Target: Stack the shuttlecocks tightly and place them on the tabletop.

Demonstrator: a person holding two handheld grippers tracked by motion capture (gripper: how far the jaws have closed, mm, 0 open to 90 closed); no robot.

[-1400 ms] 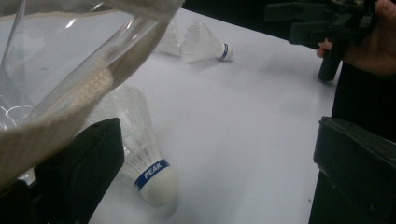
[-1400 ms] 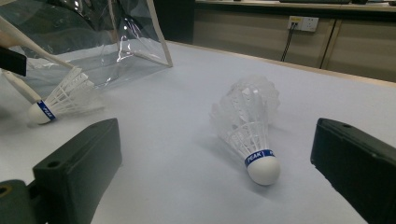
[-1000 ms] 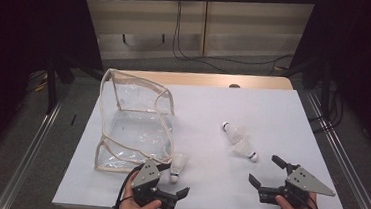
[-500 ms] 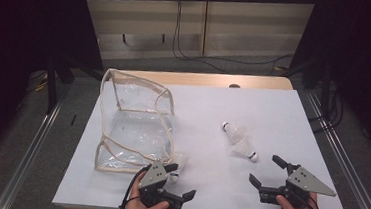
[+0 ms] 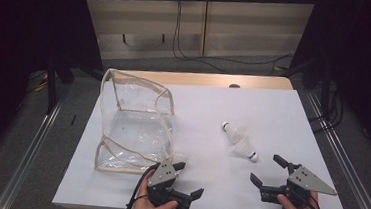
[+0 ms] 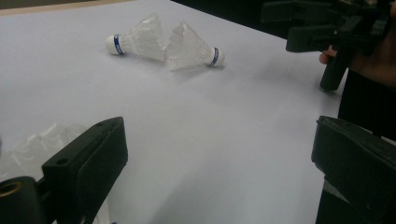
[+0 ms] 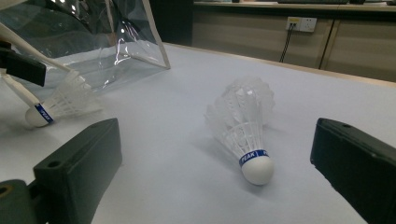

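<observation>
White feathered shuttlecocks with blue-banded cork tips lie touching.

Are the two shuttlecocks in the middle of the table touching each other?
Touching. In the left gripper view the skirts of the left shuttlecock and the right shuttlecock press together with no table showing between them, corks pointing outward.

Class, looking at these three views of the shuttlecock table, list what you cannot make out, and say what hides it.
- Third shuttlecock: in the high view, covered by the left gripper.
- Farther shuttlecock: in the right gripper view, behind the nearer shuttlecock.
- Clear bag: top cut off by that view's edge.
- Right gripper: cropped at the left gripper view's corner.
</observation>
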